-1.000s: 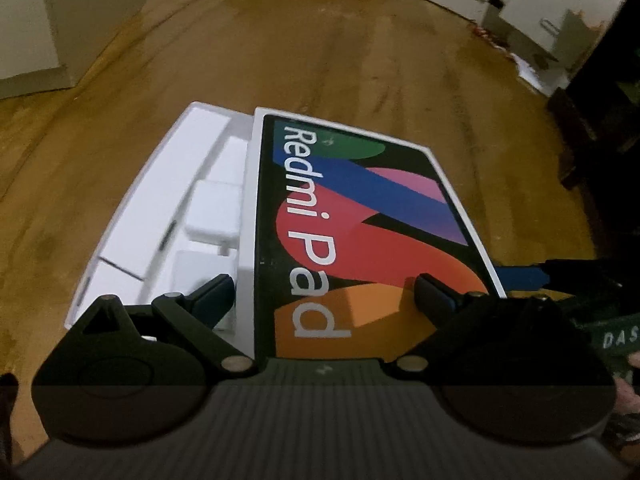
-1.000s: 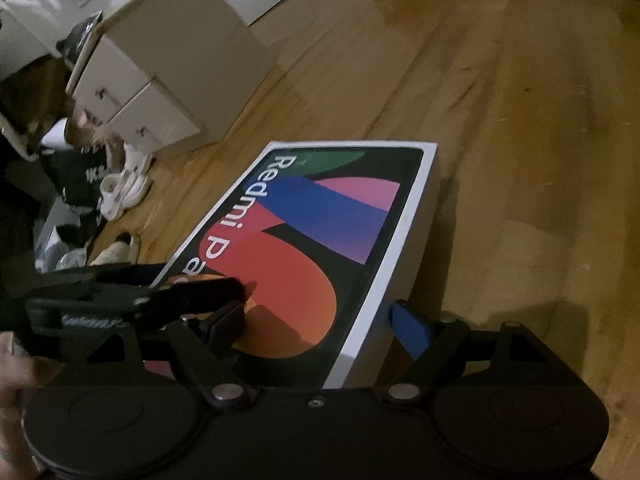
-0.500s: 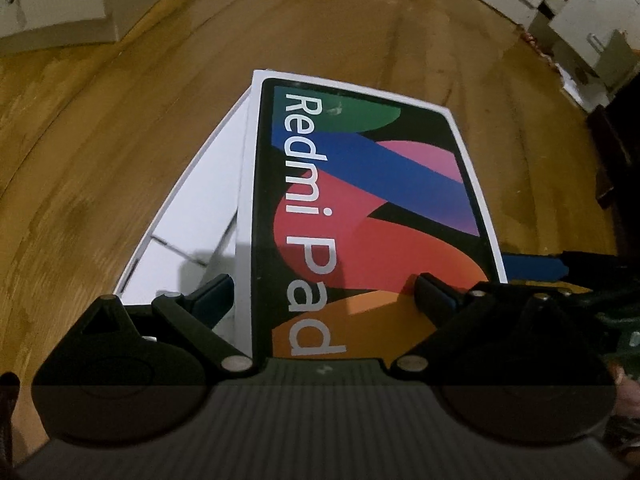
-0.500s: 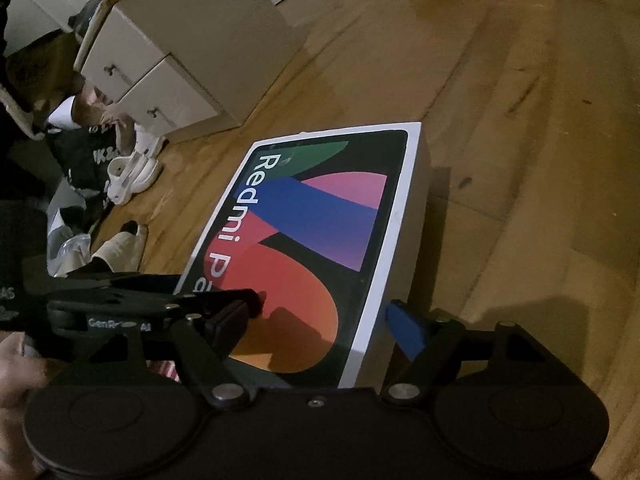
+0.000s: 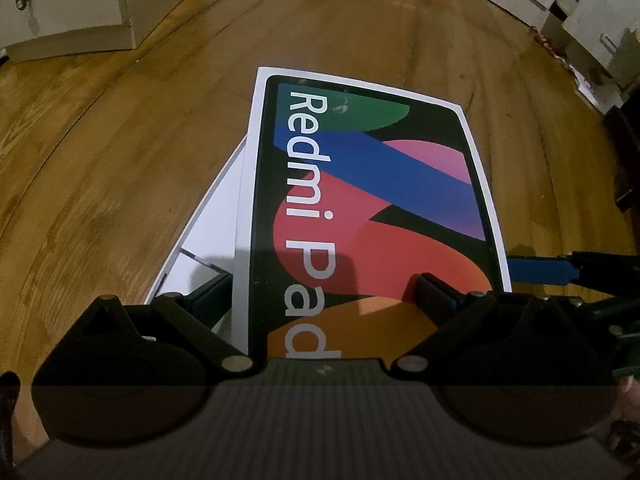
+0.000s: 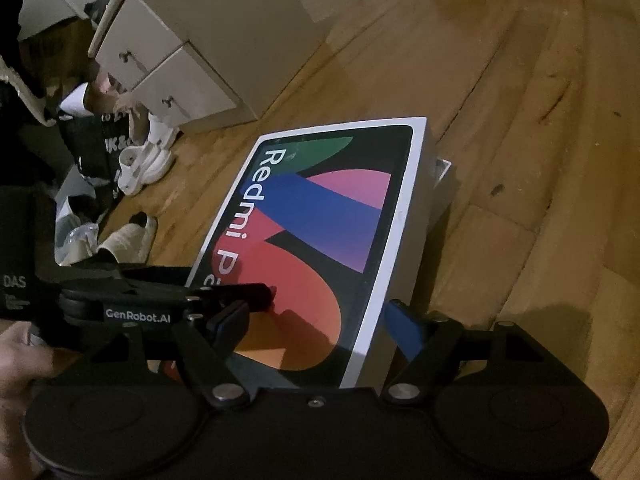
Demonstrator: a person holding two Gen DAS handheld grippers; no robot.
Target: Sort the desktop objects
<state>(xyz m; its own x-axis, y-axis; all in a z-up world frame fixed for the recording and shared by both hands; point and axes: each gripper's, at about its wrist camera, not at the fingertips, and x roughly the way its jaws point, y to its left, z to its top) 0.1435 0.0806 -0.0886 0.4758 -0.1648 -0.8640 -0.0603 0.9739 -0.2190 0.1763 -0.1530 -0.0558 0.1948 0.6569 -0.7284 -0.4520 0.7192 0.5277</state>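
A box lid (image 5: pixel 380 200) printed "Redmi Pad" lies over its white base (image 5: pixel 212 216), of which only a strip shows at the left. My left gripper (image 5: pixel 326 292) straddles the lid's left edge, jaws wide: one finger beside the side wall, the other over the printed top. In the right wrist view the lid (image 6: pixel 320 220) hides the base except for a far corner (image 6: pixel 443 168). My right gripper (image 6: pixel 316 320) straddles the right edge, its blue pad against the side wall and its other finger above the top. Neither gripper pinches the lid.
All this sits on a wooden floor (image 6: pixel 520 120). A white drawer cabinet (image 6: pixel 180 60) stands at the far left, with shoes (image 6: pixel 144 164) and bags beside it. More white drawers (image 5: pixel 592 8) stand at the back right. A hand (image 6: pixel 20 360) holds the left gripper.
The lid has slid left over the white base, hiding the compartments that showed a second ago. My right gripper's fingers have drawn slightly closer, and the blue pad now meets the lid's wall.
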